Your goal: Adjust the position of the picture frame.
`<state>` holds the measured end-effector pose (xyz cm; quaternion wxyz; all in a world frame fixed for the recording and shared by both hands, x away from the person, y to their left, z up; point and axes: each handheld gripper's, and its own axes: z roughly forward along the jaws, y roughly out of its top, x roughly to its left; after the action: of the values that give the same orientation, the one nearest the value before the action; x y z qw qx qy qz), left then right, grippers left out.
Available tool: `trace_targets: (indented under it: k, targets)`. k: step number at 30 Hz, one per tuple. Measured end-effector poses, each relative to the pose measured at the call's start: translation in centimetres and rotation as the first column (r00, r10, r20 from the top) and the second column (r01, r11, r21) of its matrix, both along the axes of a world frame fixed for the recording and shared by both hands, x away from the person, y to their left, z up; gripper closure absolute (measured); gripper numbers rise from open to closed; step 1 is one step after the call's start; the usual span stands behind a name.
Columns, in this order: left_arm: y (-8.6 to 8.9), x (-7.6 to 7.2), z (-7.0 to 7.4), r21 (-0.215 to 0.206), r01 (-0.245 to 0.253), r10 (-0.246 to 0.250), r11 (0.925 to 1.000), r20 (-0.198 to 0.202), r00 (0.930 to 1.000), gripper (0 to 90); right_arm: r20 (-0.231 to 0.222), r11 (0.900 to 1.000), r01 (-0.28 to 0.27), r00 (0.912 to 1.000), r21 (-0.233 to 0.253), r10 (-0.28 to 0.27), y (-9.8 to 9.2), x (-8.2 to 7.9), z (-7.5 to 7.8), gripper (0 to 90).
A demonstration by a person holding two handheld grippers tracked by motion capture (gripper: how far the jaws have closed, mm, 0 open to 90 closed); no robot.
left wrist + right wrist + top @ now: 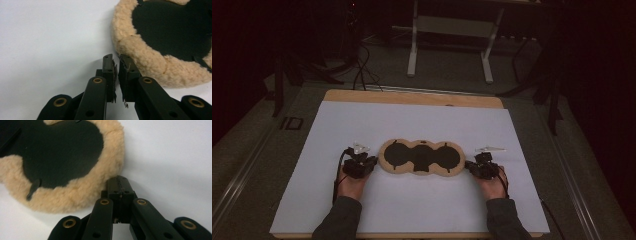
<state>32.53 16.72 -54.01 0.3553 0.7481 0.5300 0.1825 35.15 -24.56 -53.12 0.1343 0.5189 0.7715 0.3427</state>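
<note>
A flat three-lobed pad, black inside with a tan fleece rim, lies on the white sheet near the person's side. My left gripper rests at its left end. In the left gripper view the jaws are shut with nothing between them, and the right one touches the fleece rim beside the black pad. My right gripper sits at the pad's right end. Its tips are shut, lying against the fleece rim of the pad without holding it.
The white sheet covers a wooden tabletop, with bare sheet all around the pad. Beyond the table, on the dark floor, stand a white-legged frame and some cables. Both forearms come in from the bottom edge.
</note>
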Motion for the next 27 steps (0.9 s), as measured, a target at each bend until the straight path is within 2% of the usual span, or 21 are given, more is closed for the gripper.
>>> trace_targets:
  k: [4, 6, 9, 12, 14, 21, 27]
  targets:
    - [0.0, 0.3, -0.1, -0.009, 0.002, -0.002, 1.0, -0.002, 1.0, 83.7, 0.007, 1.0, 0.014, 0.9999, -0.002, -0.014, 0.0, 0.7, 0.0, 90.0]
    - [-0.2, 0.4, 0.0, 0.005, 0.012, -0.012, 0.9999, -0.004, 0.9999, 83.7, 0.015, 1.0, 0.015, 0.9998, -0.002, -0.015, 0.0, 1.0, -0.1, 90.0]
    - [-0.4, 0.6, 0.1, 0.025, 0.023, -0.023, 0.9994, -0.006, 0.9997, 84.8, 0.02, 1.0, -0.002, 0.9998, 0.002, 0.002, -0.1, 1.4, -0.2, 90.0]
    - [-0.4, 0.6, 0.1, 0.023, 0.026, -0.026, 0.9994, -0.014, 0.9996, 87.0, 0.024, 1.0, -0.02, 0.9995, 0.012, 0.02, -0.2, 1.6, -0.2, 90.0]
    - [-0.5, 0.6, 0.2, 0.029, 0.026, -0.025, 0.9993, -0.02, 0.9995, 89.9, 0.029, 1.0, -0.023, 0.9993, 0.009, 0.023, 0.0, 1.7, -0.3, 90.0]
    - [-0.2, 0.1, 0.2, 0.04, 0.007, -0.007, 0.9992, -0.021, 0.9998, 90.0, 0.042, 1.0, -0.018, 0.999, 0.008, 0.017, 0.6, 1.6, -0.3, 90.0]
    - [0.5, -0.1, 0.2, 0.013, -0.003, 0.004, 0.9999, -0.029, 0.9996, 90.0, 0.055, 1.0, -0.028, 0.9981, 0.014, 0.027, 1.2, 1.0, -0.5, 90.0]
